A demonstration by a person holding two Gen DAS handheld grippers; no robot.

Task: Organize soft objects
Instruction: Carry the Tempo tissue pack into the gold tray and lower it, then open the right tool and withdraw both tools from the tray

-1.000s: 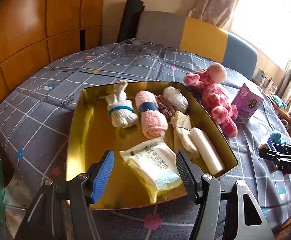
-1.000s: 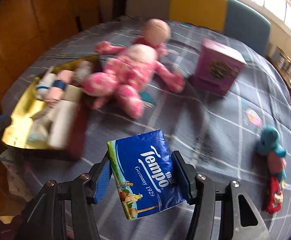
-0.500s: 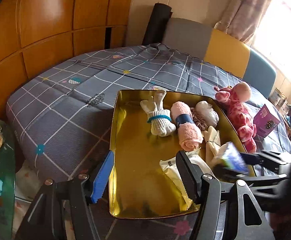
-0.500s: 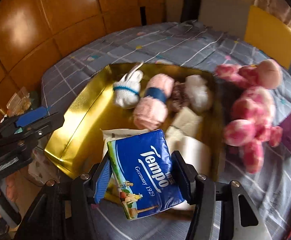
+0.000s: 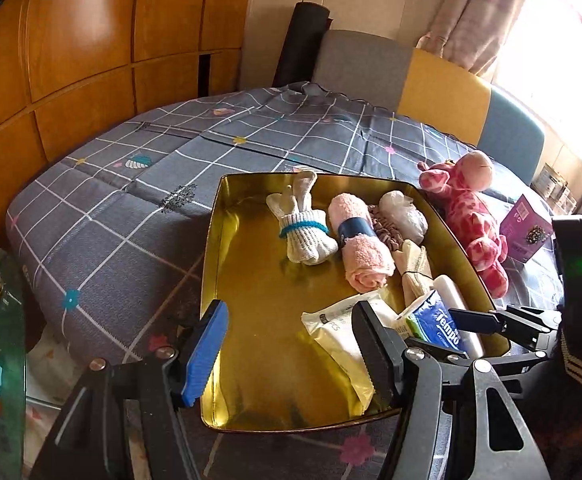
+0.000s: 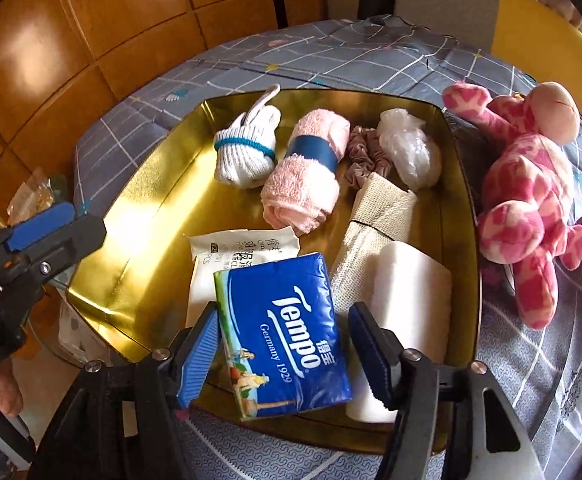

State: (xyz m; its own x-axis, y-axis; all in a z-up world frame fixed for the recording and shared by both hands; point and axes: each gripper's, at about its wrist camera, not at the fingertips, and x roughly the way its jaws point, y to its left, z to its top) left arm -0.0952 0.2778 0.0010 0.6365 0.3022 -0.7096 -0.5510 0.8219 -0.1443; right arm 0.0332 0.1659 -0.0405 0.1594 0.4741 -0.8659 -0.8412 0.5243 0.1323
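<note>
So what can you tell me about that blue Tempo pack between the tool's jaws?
The Tempo tissue pack is a soft, glossy blue plastic packet with a green edge, white lettering reading "Germany 1929" and a small picture. It sits tilted between the right tool's jaws, which have just been opening; the left pad is at its edge, the right stands clear. It hangs over the gold tin's near end, above a white wipes packet.

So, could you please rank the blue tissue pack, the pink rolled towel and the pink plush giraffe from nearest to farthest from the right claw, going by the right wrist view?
1. Blue tissue pack, between the right claw fingers.
2. Pink rolled towel, mid-tray, beyond the pack.
3. Pink plush giraffe, outside the tray, far right.
</note>
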